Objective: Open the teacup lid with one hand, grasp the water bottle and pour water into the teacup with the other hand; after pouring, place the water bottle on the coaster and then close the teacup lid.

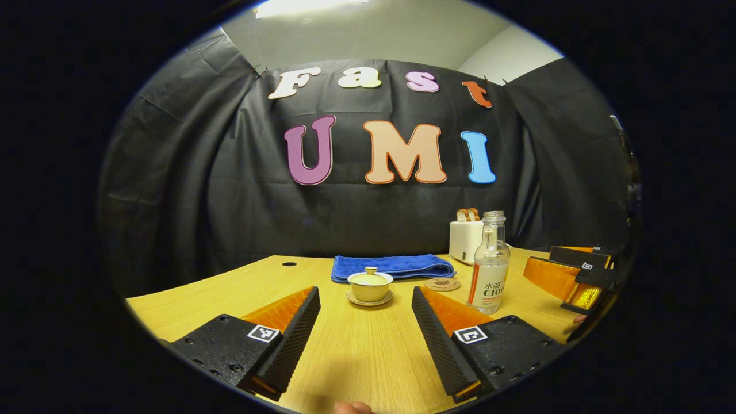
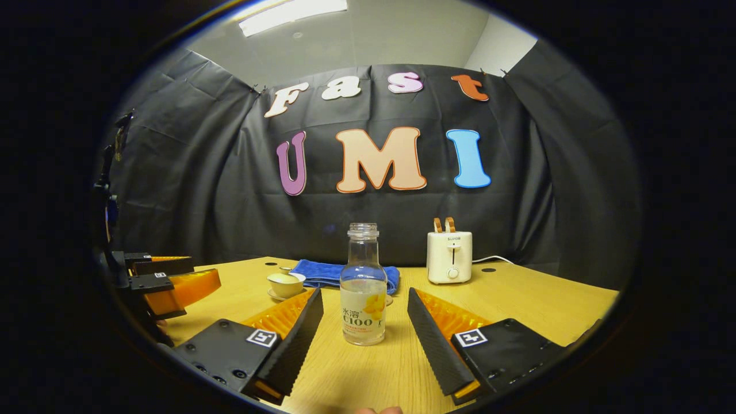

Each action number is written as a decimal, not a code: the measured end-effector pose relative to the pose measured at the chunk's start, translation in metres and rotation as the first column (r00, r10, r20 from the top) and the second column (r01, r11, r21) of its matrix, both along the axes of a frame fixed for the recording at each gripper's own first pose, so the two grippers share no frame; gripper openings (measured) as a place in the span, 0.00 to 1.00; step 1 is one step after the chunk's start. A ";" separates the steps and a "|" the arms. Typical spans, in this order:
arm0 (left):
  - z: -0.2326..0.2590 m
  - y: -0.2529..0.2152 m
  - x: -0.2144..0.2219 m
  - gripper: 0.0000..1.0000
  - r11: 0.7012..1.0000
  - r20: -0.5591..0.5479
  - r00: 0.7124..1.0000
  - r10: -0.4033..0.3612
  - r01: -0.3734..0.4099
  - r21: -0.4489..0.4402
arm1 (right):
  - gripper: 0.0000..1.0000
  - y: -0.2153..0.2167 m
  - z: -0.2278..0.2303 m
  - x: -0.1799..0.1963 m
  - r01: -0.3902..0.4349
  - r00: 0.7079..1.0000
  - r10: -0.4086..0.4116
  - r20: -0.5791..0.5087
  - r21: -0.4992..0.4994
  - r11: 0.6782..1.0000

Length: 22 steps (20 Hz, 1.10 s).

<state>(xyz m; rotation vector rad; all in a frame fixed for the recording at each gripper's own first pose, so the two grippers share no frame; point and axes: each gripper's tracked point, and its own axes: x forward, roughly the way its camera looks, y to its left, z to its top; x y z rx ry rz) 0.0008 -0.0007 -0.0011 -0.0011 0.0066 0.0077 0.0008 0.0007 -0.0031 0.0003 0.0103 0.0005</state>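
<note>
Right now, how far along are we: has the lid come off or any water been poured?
Nothing looks done yet. The lid sits on the teacup, and the water bottle stands uncapped on the table, off the coaster. In hand: the left gripper is open facing the teacup, and the right gripper is open facing the bottle. Lifting, pouring, placing and closing remain.

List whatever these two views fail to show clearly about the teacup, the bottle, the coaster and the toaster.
- Round brown coaster: in the right gripper view, the clear glass water bottle hides nearly all of it.
- White lidded teacup: the lid hides what is inside; in the right gripper view, too small to show how the lid sits.
- White toaster: in the left gripper view, the bottle covers its right side.
- Bottle's water level: hard to judge behind its label.
</note>
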 end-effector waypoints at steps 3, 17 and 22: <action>-0.001 0.000 0.000 0.94 1.000 -0.003 1.000 0.003 -0.003 0.000 | 0.94 0.000 -0.002 0.001 -0.003 1.000 0.003 -0.017 0.002 1.000; -0.007 0.001 0.002 0.94 1.000 -0.050 0.999 0.007 -0.007 0.001 | 0.96 0.000 -0.002 0.001 -0.004 1.000 0.004 -0.016 0.001 1.000; -0.013 0.001 0.009 0.94 1.000 -0.074 0.997 0.008 -0.008 -0.002 | 0.94 0.000 -0.002 0.001 -0.003 1.000 0.003 -0.018 0.002 1.000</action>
